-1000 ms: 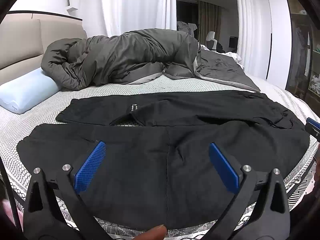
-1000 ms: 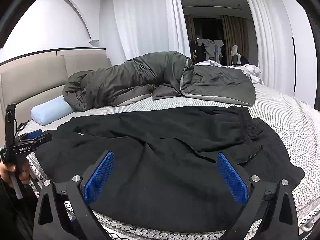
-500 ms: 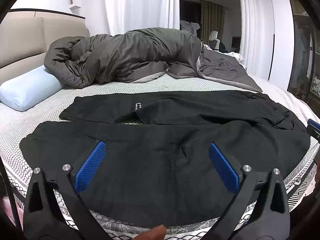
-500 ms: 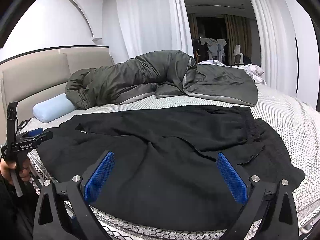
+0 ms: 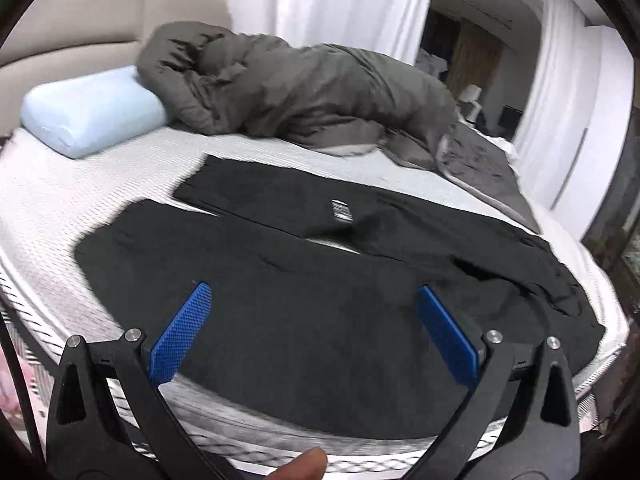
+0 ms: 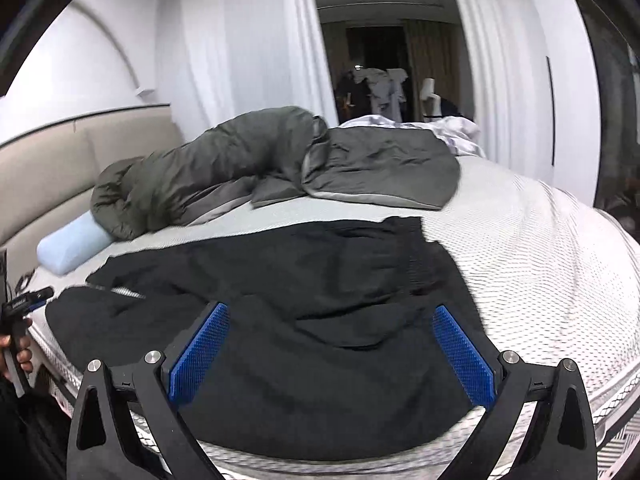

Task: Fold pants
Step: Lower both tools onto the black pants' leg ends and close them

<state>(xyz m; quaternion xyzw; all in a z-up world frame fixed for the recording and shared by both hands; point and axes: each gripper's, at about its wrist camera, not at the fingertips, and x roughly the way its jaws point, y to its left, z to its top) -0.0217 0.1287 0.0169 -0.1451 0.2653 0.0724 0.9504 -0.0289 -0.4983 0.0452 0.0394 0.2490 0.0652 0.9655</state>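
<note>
Left wrist view shows our left gripper (image 5: 316, 330) spread wide, empty, above the black pants (image 5: 320, 280) lying flat on the bed (image 5: 60, 200). Our right gripper (image 6: 332, 348) hangs likewise released. We judge folding not begun; next we pinch an edge. No containers visible.
</note>
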